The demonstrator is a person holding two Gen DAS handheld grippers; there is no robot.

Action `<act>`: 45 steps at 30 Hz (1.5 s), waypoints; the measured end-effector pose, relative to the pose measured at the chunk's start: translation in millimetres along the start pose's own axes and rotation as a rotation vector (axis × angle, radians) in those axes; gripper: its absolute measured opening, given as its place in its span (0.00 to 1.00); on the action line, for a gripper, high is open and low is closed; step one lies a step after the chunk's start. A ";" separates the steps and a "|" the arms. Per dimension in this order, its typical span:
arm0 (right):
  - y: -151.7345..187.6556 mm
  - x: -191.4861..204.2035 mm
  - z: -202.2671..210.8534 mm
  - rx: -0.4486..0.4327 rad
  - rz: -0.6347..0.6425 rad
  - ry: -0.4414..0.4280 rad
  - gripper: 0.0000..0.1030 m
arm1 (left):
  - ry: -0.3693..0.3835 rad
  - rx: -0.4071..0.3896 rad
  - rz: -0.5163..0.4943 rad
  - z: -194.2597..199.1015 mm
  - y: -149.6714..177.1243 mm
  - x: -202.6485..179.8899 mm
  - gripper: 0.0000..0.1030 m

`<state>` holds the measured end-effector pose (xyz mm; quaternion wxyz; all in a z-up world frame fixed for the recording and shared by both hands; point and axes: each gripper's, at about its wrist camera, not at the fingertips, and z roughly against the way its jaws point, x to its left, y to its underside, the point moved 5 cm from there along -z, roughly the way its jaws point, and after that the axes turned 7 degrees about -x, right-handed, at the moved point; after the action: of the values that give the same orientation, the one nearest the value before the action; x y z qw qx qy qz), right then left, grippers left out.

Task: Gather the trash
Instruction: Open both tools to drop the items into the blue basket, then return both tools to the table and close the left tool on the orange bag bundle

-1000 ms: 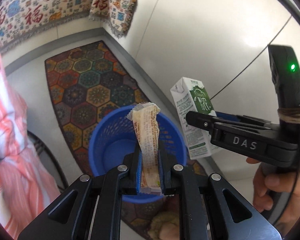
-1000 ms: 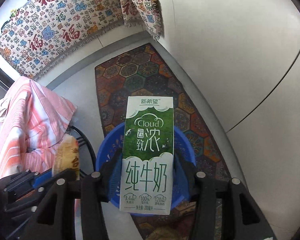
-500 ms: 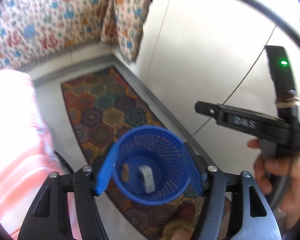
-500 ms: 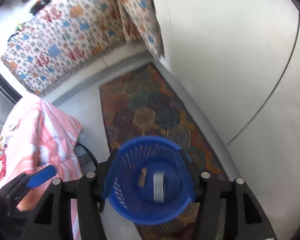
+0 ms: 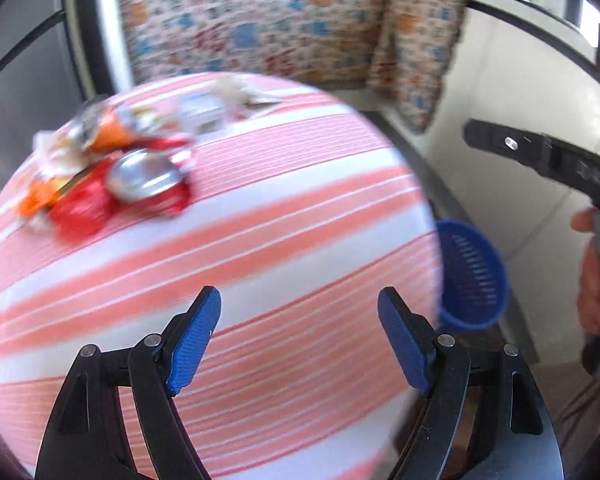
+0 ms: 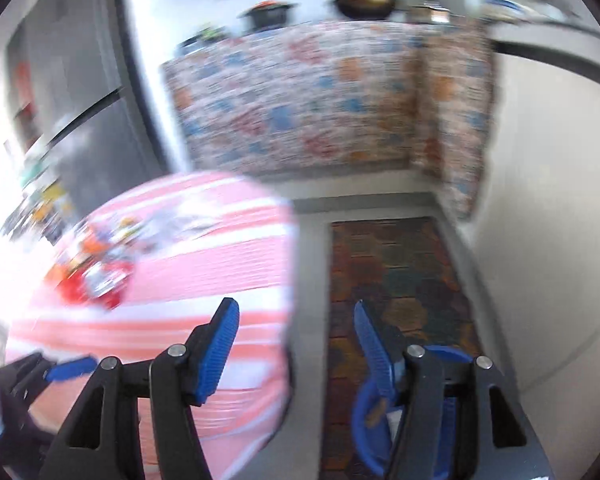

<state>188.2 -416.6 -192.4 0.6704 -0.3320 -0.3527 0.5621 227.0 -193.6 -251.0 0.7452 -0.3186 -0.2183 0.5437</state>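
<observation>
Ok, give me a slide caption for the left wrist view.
Open left gripper over the pink striped tablecloth, crumpled trash ahead, blue basket at right.

Striped cloth (image 5: pixel 260 240) covered the table; shiny foil wrappers (image 5: pixel 140 176) were seen on it. Blue plastic mesh basket (image 5: pixel 474 280), ribbed blue pads (image 5: pixel 194 340), woven rug (image 6: pixel 396 280).

Trash (image 5: pixel 112 176) is piled on the table (image 5: pixel 260 240) at its far left; the basket (image 5: pixel 474 280) stands right of the table.

Right tongs (image 6: pixel 296 320) opening, empty, striped table (image 6: pixel 228 276)
</observation>
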 end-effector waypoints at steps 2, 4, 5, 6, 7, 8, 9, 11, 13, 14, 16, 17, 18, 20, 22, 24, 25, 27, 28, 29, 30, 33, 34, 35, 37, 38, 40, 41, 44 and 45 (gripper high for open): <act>9.9 36.0 -10.4 0.037 0.043 -0.059 0.60 | -0.065 0.011 0.007 -3.0 8.1 26.6 0.80; 20.7 64.0 -18.9 0.069 0.087 -0.097 0.60 | -0.110 0.009 0.016 -2.6 13.7 49.9 0.80; 27.5 79.5 -24.5 0.083 0.122 -0.113 0.60 | -0.125 0.010 0.022 -2.9 15.9 57.4 0.80; 33.7 91.9 -28.2 0.095 0.151 -0.122 0.60 | -0.136 0.010 0.032 -2.9 17.7 67.2 0.80; 39.3 102.4 -33.0 0.108 0.179 -0.128 0.60 | -0.144 0.011 0.042 -2.9 19.7 74.6 0.80; 44.9 110.7 -36.7 0.121 0.199 -0.132 0.60 | -0.150 0.012 0.052 -3.6 20.6 82.6 0.80; 50.8 116.9 -40.4 0.132 0.212 -0.137 0.60 | -0.156 0.012 0.061 -3.6 21.7 89.0 0.80; 60.4 127.9 -49.3 0.150 0.225 -0.141 0.60 | -0.178 0.009 0.067 -4.7 25.4 101.9 0.80; 66.6 131.6 -54.7 0.156 0.231 -0.137 0.60 | -0.182 -0.001 0.073 -4.0 27.7 109.0 0.83; 70.7 133.3 -54.3 0.159 0.235 -0.137 0.60 | -0.183 -0.004 0.080 -3.9 28.9 111.8 0.84; 75.4 138.5 -56.4 0.164 0.243 -0.135 0.60 | -0.181 -0.007 0.097 -1.3 35.4 118.1 0.89; 75.7 140.9 -58.5 0.168 0.246 -0.134 0.60 | -0.175 -0.006 0.109 -1.3 36.3 120.4 0.89; 76.0 143.0 -60.1 0.169 0.248 -0.131 0.61 | -0.176 -0.005 0.115 -0.3 37.3 122.3 0.89; 75.1 146.5 -61.3 0.162 0.262 -0.123 0.61 | -0.178 -0.003 0.120 -1.3 37.3 126.4 0.90; 75.0 147.3 -62.5 0.162 0.261 -0.120 0.62 | -0.180 -0.001 0.134 0.2 36.7 130.3 0.90; 74.4 148.5 -63.2 0.161 0.261 -0.116 0.62 | -0.184 -0.006 0.159 4.9 33.1 140.3 0.90; 74.4 148.7 -62.8 0.161 0.262 -0.115 0.62 | -0.181 -0.020 0.178 9.9 28.6 147.4 0.90; 74.8 148.6 -62.0 0.160 0.264 -0.115 0.62 | -0.180 -0.057 0.225 22.2 15.4 164.0 0.90; 74.7 148.8 -61.9 0.160 0.265 -0.116 0.62 | -0.178 -0.076 0.249 27.4 5.2 172.6 0.90; 74.7 148.8 -61.9 0.159 0.267 -0.116 0.62 | -0.180 -0.094 0.272 31.5 -8.2 182.3 0.90; 74.7 148.3 -61.5 0.157 0.267 -0.116 0.62 | -0.181 -0.102 0.289 32.5 -18.9 188.9 0.90; 74.6 148.5 -61.7 0.154 0.268 -0.116 0.63 | -0.178 -0.089 0.313 19.1 -52.0 204.8 0.93; 74.4 148.4 -61.8 0.155 0.268 -0.115 0.63 | -0.189 -0.066 0.312 9.5 -58.2 209.2 0.93; 74.6 148.4 -61.7 0.155 0.267 -0.115 0.63 | -0.199 -0.033 0.317 -2.6 -63.1 214.1 0.93; 74.7 148.1 -61.8 0.155 0.267 -0.116 0.64 | -0.206 0.004 0.346 -17.4 -62.8 225.7 0.88; 74.7 148.5 -61.9 0.155 0.267 -0.116 0.64 | -0.204 0.016 0.360 -22.5 -61.6 230.0 0.84; 74.7 147.8 -61.6 0.155 0.267 -0.117 0.64 | -0.158 0.033 0.384 -27.6 -58.1 235.4 0.65; 74.7 147.8 -61.5 0.155 0.267 -0.118 0.64 | -0.146 0.035 0.383 -25.7 -54.7 236.7 0.65; 74.4 148.6 -61.8 0.157 0.269 -0.121 0.64 | -0.128 0.030 0.370 -11.1 -43.1 241.8 0.61; 74.4 148.7 -61.9 0.159 0.268 -0.122 0.64 | -0.114 0.029 0.364 -1.5 -36.2 242.5 0.61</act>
<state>219.7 -261.8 -273.0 0.5908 -0.2875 -0.2996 0.6918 328.4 28.7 -231.5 0.6255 -0.3109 -0.1910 0.6896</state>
